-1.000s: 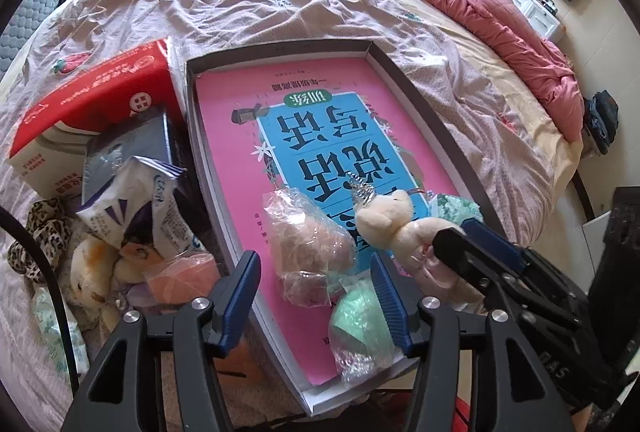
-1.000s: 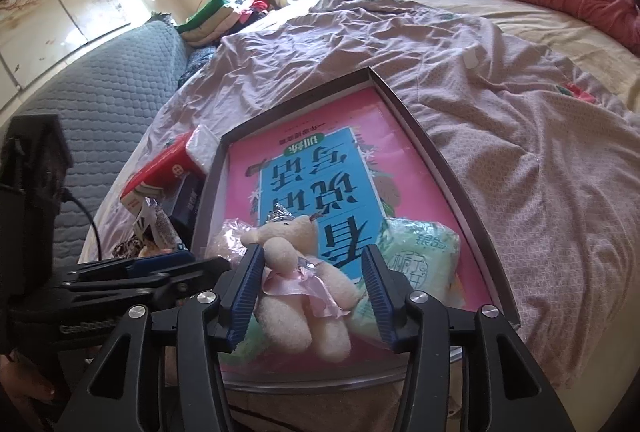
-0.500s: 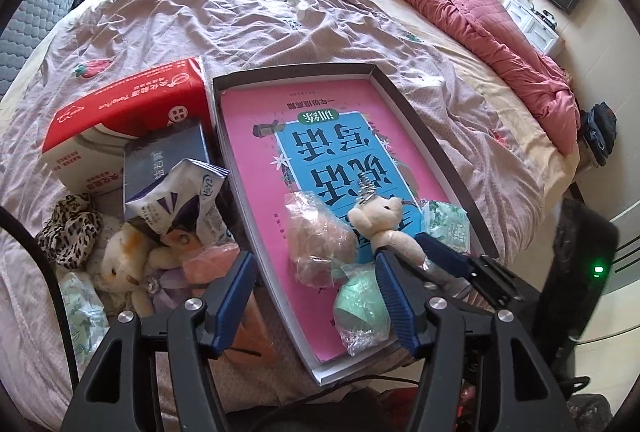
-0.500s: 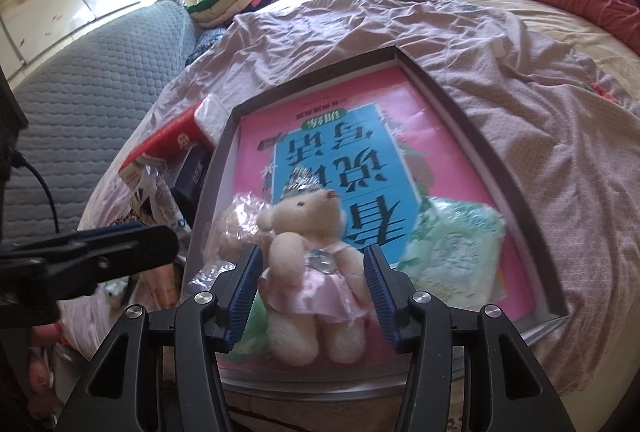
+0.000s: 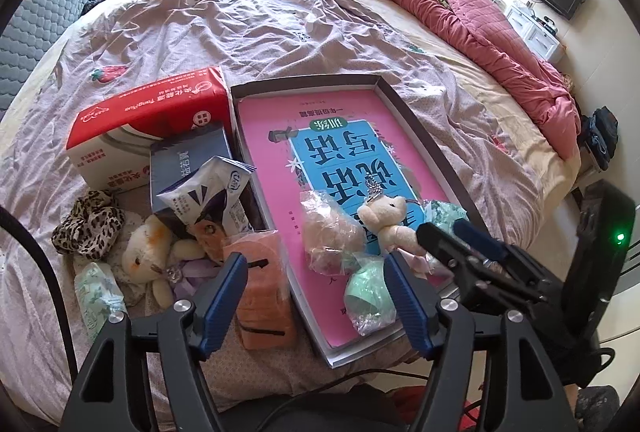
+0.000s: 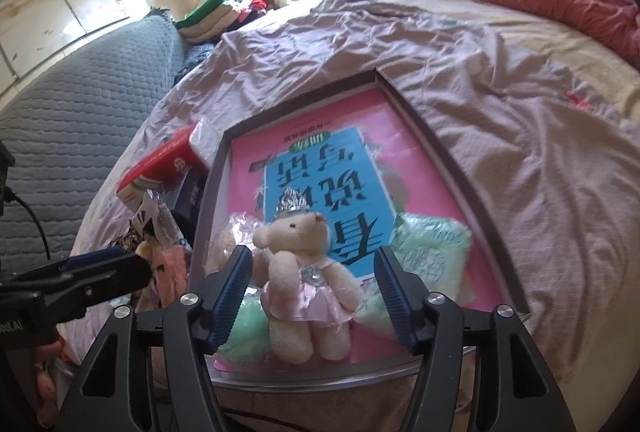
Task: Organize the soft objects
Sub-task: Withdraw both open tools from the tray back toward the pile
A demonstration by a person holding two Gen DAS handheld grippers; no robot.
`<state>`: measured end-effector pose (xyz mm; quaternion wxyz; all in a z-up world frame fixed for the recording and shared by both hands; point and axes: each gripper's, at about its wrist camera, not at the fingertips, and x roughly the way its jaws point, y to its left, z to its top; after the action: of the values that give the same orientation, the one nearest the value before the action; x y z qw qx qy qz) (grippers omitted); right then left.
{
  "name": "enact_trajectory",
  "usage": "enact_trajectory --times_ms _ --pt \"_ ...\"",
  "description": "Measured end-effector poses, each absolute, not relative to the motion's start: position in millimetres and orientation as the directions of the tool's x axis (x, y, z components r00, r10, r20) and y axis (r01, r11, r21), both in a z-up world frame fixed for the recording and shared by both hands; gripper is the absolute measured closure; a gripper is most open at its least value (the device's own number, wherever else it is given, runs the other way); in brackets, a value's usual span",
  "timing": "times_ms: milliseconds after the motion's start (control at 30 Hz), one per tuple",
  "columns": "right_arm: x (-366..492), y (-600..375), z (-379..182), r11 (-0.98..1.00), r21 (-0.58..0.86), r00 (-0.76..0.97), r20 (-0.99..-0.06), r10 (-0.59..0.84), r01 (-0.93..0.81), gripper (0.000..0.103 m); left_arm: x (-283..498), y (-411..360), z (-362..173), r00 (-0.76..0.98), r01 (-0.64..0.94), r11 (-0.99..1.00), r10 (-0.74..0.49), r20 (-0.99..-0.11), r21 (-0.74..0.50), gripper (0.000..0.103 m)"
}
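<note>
The red-and-white tissue pack (image 5: 148,127) reads "YangHua", at ten o'clock from the grey cardboard tray (image 5: 424,135). The right tool (image 6: 312,292), just widened, stands apart around the cream plush bear in pink dress (image 6: 304,284); the left tool (image 5: 316,292) is wide and empty.

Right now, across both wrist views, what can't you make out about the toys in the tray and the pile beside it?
- Green bundle, right wrist view: mostly hidden behind the teddy bear and a gripper finger.
- White plush toy, left wrist view: lower body buried under packets.
- Pile beside the tray, right wrist view: blocked by the left hand-held gripper.
- Packet print: too small to read.
</note>
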<state>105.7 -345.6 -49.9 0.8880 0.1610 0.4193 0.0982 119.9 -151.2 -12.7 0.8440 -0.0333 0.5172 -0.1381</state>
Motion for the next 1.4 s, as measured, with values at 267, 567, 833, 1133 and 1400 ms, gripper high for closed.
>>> enact_trajectory --times_ms 267,567,833,1133,1400 --pt "96.5 -334.5 -19.1 0.962 0.265 0.687 -0.688 0.234 -0.062 0.027 111.0 -147.2 -3.1 0.452 0.200 0.963 -0.256 -0.855 -0.182 0.028" --pt "84.3 -319.3 14.3 0.971 0.212 0.734 -0.640 0.225 -0.112 0.025 98.4 -134.6 9.5 0.487 0.191 0.967 -0.242 -0.839 -0.168 0.024" --pt "77.3 -308.7 33.9 0.974 0.183 0.763 -0.607 0.221 -0.136 0.023 87.7 -123.7 19.1 0.522 0.184 0.974 -0.208 -0.827 -0.129 0.023" --pt "69.4 -296.9 49.6 0.971 0.170 0.774 -0.589 0.235 -0.165 0.021 78.8 -106.3 27.5 0.551 0.153 0.985 -0.154 -0.820 -0.082 0.022" --pt "62.2 -280.6 66.1 0.967 0.152 0.780 -0.572 0.253 -0.203 0.021 69.5 -75.9 38.6 0.569 0.101 0.991 -0.132 -0.812 -0.090 0.022"
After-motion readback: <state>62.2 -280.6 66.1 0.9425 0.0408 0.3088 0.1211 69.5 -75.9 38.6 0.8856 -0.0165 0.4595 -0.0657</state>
